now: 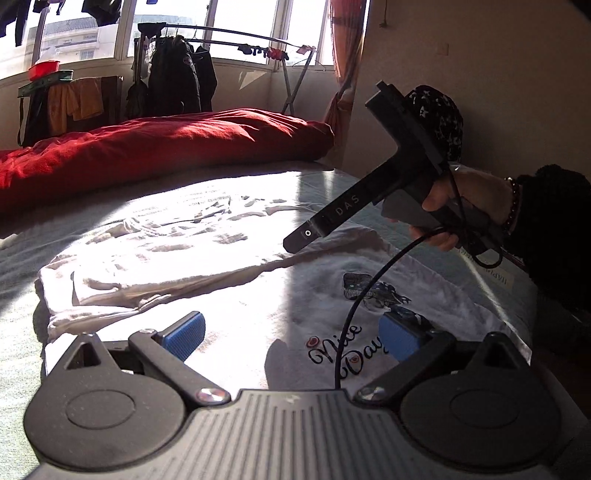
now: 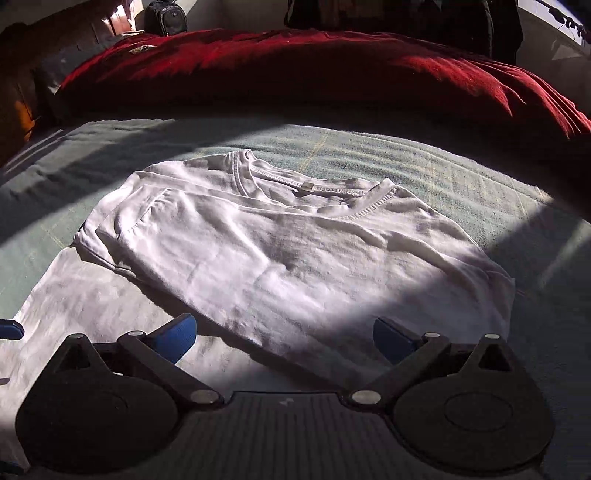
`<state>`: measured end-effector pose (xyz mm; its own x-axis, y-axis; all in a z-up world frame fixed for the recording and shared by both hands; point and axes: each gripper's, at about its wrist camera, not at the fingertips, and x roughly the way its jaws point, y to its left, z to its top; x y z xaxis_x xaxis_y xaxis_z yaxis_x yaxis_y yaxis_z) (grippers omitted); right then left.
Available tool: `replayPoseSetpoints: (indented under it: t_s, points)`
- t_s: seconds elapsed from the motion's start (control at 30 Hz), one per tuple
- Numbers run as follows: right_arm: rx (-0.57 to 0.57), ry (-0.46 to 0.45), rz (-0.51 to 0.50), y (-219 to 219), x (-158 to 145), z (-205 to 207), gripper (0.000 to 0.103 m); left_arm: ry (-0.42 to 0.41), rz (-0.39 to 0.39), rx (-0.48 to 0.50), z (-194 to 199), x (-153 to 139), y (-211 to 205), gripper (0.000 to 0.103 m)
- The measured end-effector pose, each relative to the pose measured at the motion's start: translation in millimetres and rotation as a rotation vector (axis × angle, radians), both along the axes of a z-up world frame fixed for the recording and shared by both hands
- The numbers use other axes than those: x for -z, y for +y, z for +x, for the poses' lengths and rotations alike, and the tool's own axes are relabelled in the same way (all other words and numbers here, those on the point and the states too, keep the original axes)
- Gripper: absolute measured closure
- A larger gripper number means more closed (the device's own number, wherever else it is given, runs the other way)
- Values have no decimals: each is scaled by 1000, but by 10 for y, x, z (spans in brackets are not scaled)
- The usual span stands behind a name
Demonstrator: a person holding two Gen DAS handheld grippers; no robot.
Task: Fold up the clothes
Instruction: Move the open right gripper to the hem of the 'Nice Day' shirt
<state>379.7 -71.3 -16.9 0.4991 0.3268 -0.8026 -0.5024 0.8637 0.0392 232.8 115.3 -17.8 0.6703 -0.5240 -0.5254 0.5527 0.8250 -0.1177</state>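
The white T-shirt lay spread on the bed, one side already turned in over the chest and the collar toward the red duvet, so the flap probably marked the first fold of several. Both tongs stood open and empty above the cloth, the left tongs over the hem near the "Nice Day" print and the right tongs facing the collar, likely placed to take the next edge. Sun from the window fell across the green bedcover, with a clothes rack beyond.
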Motion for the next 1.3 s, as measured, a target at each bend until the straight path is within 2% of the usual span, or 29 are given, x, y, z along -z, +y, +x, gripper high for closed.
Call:
replayPoseSetpoints:
  t_s: [0.07,0.17,0.3,0.37,0.6,0.67,0.8,0.97,1.07,1.17,1.3]
  points:
    - [0,-3,-26,-103,1,-258,0,0,10,9,-9,5,-45,3]
    - [-11,27,-6,-199,69,-589,0,0,24,22,-22,12,-112,3]
    - [9,102,-21,-225,333,-855,0,2,48,27,-48,35,-168,3]
    - [26,102,-38,-276,427,-1018,0,1,46,29,-63,33,-161,3]
    - [143,134,-72,-696,382,-1554,0,-1,50,3,-56,-12,-155,3]
    - [164,101,-81,-717,323,-1679,0,4,68,-5,-75,-19,-190,3]
    - [127,19,6,-629,231,-1895,0,66,122,-75,-169,46,-276,3]
    - [84,-4,26,-517,467,-2014,0,187,72,-120,-447,228,-210,3]
    - [87,-53,60,-565,573,-2093,0,275,96,-172,-578,418,-210,3]
    - [102,-74,94,-614,610,-2122,0,254,94,-198,-682,474,-227,1]
    - [116,-96,97,-605,634,-2144,0,288,37,-239,-679,449,-169,1]
